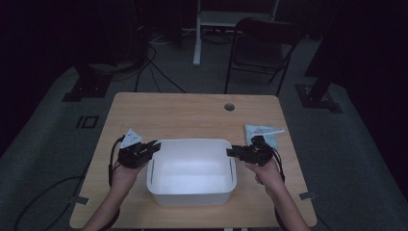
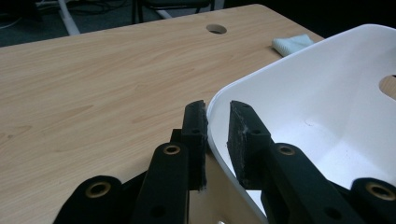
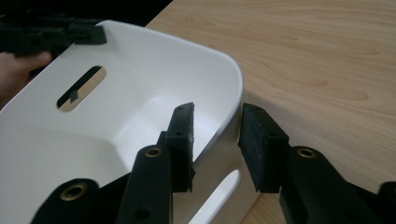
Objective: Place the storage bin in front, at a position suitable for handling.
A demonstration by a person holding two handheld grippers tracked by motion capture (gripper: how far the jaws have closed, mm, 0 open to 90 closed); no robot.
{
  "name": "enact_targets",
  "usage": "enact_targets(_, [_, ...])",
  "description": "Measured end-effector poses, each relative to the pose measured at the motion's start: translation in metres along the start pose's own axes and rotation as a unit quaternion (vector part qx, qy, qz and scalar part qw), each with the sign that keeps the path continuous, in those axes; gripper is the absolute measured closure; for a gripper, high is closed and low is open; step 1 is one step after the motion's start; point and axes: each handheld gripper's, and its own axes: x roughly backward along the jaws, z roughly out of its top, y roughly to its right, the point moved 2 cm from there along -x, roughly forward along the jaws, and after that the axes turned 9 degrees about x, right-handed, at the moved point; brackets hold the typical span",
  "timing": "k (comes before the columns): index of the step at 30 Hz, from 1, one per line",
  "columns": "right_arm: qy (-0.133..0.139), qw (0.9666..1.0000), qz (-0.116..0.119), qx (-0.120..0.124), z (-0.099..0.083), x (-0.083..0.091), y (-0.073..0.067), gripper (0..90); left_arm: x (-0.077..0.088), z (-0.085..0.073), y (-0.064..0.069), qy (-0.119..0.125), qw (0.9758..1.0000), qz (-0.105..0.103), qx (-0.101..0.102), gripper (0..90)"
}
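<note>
1. The high view shows the whole wooden table (image 1: 192, 113) with the white tub (image 1: 191, 171) at its near middle, a pale blue packet (image 1: 262, 134) lying beyond the right hand (image 1: 265, 174), and a folding chair (image 1: 260, 48) on the floor behind; the gripper views instead give the rim close up
2. In the left gripper view the left gripper (image 2: 217, 126) straddles the tub's (image 2: 327, 93) end rim, one jaw outside and one inside; a sliver of gap shows either side, so whether the pads press I cannot tell
3. In the right gripper view the right gripper (image 3: 217, 135) straddles the opposite end wall above a handle slot (image 3: 219, 196), with clear gaps to both pads: not yet gripping
4. The tub stands upright, mouth up, long axis running from one gripper to the other across the table
</note>
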Motion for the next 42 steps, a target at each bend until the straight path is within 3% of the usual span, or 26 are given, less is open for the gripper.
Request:
enact_targets(13, [-0.006, 0.9995, -0.027, 0.014, 0.013, -0.008, 0.004, 74.1, 0.012, -0.011, 0.012, 0.005, 0.9999, 0.013, -0.004, 75.1])
enact_targets(17, [-0.004, 0.9997, -0.024, 0.001, 0.015, -0.010, 0.006, 73.7, 0.011, -0.011, 0.011, 0.005, 1.0000, 0.007, 0.000, 73.9])
enact_targets(20, [0.003, 0.9998, -0.019, -0.002, 0.013, -0.007, 0.002, 65.4, 0.009, -0.012, 0.009, 0.001, 1.0000, 0.001, 0.001, 71.5])
enact_targets(25, [0.000, 0.9994, -0.033, 0.006, 0.003, 0.001, -0.010, 61.8, 0.008, -0.013, 0.006, 0.003, 0.9999, -0.008, 0.011, 69.5])
enact_targets(29, [-0.005, 0.9994, -0.034, 0.002, -0.008, 0.004, -0.018, 61.9, 0.006, -0.012, 0.008, 0.001, 1.0000, -0.004, 0.003, 72.2])
enact_targets(32, [-0.006, 0.9994, -0.033, -0.003, -0.014, 0.005, -0.020, 62.2, 0.005, -0.010, 0.010, -0.002, 0.9999, 0.013, -0.011, 77.4])
enact_targets(36, [-0.012, 0.9990, -0.043, 0.010, -0.012, 0.004, -0.021, 63.0, 0.005, -0.009, 0.011, -0.003, 0.9998, 0.016, -0.009, 78.0])
enact_targets(42, [-0.016, 0.9989, -0.043, 0.007, -0.007, 0.001, -0.016, 65.6, 0.006, -0.011, 0.011, 0.000, 0.9998, 0.017, -0.001, 77.6])
